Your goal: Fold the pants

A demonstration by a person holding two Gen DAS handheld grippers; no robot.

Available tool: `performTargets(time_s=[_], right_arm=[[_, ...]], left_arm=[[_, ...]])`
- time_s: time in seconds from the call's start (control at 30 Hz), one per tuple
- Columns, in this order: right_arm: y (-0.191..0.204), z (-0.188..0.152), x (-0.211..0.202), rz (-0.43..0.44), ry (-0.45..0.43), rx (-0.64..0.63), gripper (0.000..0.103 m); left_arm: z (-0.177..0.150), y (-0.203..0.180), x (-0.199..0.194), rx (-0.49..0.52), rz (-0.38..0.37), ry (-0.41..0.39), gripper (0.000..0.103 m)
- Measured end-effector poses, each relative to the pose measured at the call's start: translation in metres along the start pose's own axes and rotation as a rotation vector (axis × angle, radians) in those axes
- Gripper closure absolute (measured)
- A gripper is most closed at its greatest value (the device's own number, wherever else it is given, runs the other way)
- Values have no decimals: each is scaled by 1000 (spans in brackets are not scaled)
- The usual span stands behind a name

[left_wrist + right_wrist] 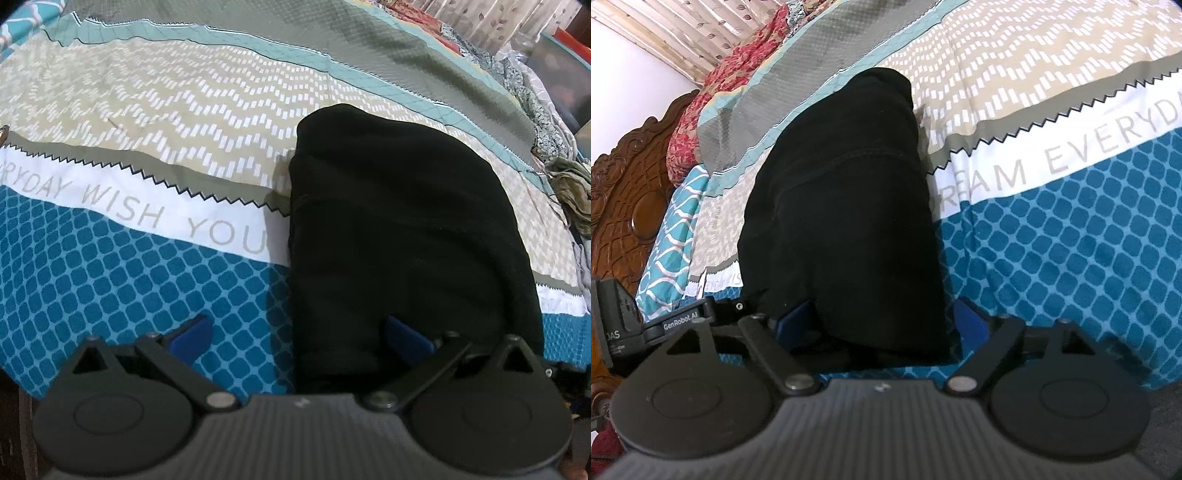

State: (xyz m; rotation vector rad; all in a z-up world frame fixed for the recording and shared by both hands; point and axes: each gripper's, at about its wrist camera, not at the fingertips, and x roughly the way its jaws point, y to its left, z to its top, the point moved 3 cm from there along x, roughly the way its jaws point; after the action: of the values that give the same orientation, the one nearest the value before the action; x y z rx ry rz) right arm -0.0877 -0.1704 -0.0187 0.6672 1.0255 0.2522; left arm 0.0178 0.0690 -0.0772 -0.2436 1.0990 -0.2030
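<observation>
Patterned bedsheet (147, 280), lettered band. Left wrist view: black pants (406, 229), a folded bundle on the sheet; left gripper (299, 332) spread wide, astride the bundle's near left edge. Right wrist view: right gripper (882, 319) wide, straddling the pants' (842, 206) near end, carved headboard (624, 192) beyond. Advice: pinch all layers evenly, keep edges aligned.

Folded pants (402, 236) on bedspread (147, 280); headboard (631, 184) beyond; clothes pile (532, 96) behind pants.
</observation>
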Motion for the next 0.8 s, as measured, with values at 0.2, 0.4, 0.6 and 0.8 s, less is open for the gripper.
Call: performTargets(time_s=[0.2,0.4,0.6,0.8], right_arm=[[0,1,1,7,2,7,14],[-3,1,0,33,1,19,8],[-2,0,0,49,-1,26,3],[-4,-1,1,82,-11,53,0]], left_arm=[[-7,2,-2,-15,-8,-40,0],[-1,9,-5,-34,-53,-8,0],[-4,11,-6,-9,-77,-10,0],[-4,5,-6,1,-52,-10,0]])
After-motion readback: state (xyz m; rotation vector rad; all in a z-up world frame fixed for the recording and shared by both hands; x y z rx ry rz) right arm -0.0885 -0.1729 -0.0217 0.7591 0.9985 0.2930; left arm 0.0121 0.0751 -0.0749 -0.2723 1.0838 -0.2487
